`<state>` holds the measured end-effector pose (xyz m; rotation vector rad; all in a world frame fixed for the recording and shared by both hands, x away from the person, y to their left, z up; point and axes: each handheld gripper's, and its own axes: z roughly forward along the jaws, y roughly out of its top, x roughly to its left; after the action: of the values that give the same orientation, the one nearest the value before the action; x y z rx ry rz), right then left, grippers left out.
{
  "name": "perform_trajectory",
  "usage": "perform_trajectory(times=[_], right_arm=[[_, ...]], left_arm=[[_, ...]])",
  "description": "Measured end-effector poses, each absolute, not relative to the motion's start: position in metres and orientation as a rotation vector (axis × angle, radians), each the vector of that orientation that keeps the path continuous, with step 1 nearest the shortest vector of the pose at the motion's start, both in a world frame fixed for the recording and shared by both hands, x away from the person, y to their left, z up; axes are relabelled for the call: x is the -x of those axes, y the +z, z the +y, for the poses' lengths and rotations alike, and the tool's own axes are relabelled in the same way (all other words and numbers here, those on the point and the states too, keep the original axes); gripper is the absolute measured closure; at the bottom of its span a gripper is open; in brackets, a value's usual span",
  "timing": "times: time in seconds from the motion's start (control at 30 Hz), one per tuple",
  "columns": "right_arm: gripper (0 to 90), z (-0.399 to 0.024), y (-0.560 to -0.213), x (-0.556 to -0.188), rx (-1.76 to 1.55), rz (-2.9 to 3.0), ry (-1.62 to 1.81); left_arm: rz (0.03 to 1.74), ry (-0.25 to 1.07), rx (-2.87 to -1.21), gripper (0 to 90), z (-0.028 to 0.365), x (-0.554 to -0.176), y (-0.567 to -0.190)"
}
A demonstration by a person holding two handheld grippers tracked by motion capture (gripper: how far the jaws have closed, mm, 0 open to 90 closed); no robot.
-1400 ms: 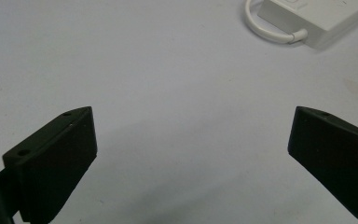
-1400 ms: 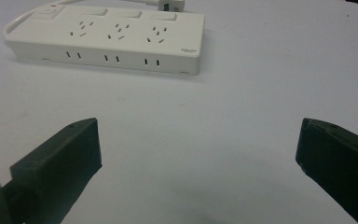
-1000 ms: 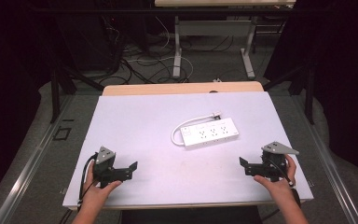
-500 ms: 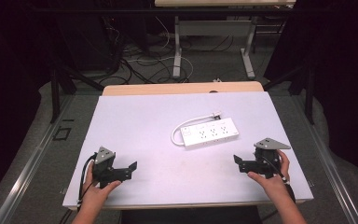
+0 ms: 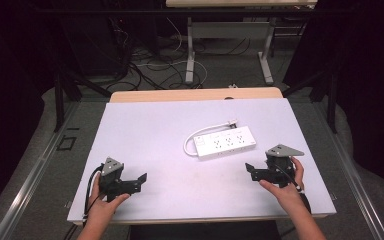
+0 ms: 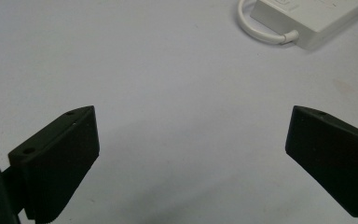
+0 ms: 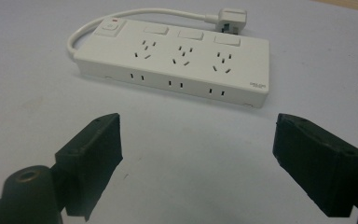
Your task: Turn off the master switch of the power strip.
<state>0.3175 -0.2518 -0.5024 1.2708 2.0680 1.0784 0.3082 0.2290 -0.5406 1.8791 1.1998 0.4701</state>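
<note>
White tabletop (image 5: 145, 130) bears a power strip (image 5: 224, 142) at centre; left hand-held gripper (image 5: 141, 178) and right hand-held gripper (image 5: 250, 170) gape wide below, seemingly poised to approach.

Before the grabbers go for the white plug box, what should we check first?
1. Right gripper open: ok, jaws wide apart.
2. Left gripper open: ok, jaws wide apart.
3. Both grippers empty: ok, nothing between either pair of jaws.
4. Power strip lying flat, sockets up, on the table: ok.
5. Right gripper aimed at the strip: ok, the strip sits ahead between its jaws in the right gripper view.
6. Cord and plug loose from anything: ok, the cord loops round the far side and the plug lies free on the table.
</note>
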Motion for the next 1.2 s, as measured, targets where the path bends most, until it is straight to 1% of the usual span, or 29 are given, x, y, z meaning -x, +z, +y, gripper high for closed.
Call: perform_trajectory(times=[0.27, 0.8, 1.2], right_arm=[[17.7, -0.241, -0.498, -0.321, -1.246, 2.087, 1.087], [26.9, -0.214, -0.485, -0.332, -1.215, 2.098, 1.113], [27.1, -0.203, -0.478, -0.343, -1.221, 2.106, 1.129]], left_arm=[[1.202, 0.470, -1.882, 2.7, 0.229, -0.308, -0.540], [1.202, 0.473, -1.881, 2.8, 0.231, -0.308, -0.540], [1.202, 0.474, -1.875, 2.8, 0.232, -0.308, -0.540]])
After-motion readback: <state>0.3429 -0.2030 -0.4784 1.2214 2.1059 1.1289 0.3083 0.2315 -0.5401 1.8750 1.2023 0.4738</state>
